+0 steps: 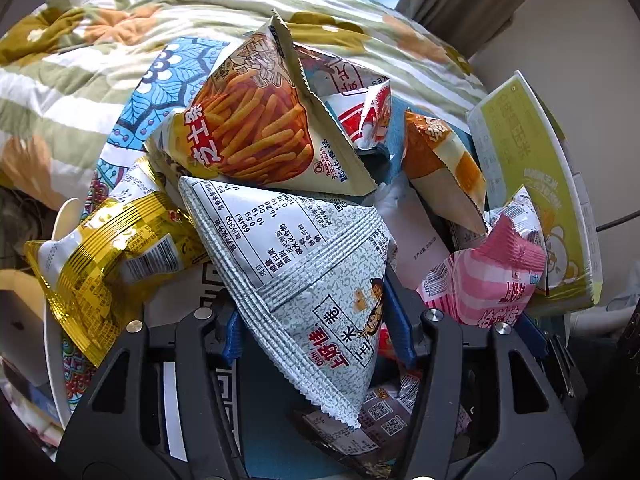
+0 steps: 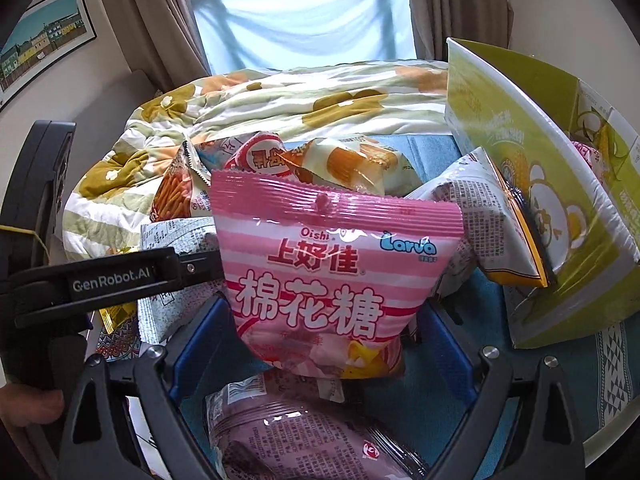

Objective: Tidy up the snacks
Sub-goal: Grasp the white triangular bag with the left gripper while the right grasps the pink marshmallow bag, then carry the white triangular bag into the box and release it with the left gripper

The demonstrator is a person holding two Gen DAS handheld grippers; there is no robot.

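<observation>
My left gripper (image 1: 320,324) is shut on a grey speckled snack bag (image 1: 304,280), its blue pads pressed on both sides. My right gripper (image 2: 324,320) is shut on a pink cotton-candy bag (image 2: 332,276), held upright. That pink bag also shows in the left wrist view (image 1: 480,280). Around them lies a pile: an orange cheese-stick bag (image 1: 256,128), a gold bag (image 1: 100,260), a red-and-white bag (image 2: 264,156), an orange-and-white bag (image 2: 352,164). A dark purple bag (image 2: 304,436) lies under the right gripper. The left gripper's body (image 2: 112,280) shows at the left of the right wrist view.
A green carton (image 2: 532,168) stands open at the right with a grey bag (image 2: 472,216) leaning on it. A flowered quilt (image 2: 280,100) lies behind the pile. The snacks rest on a blue patterned cloth (image 1: 168,92). A curtained window is behind.
</observation>
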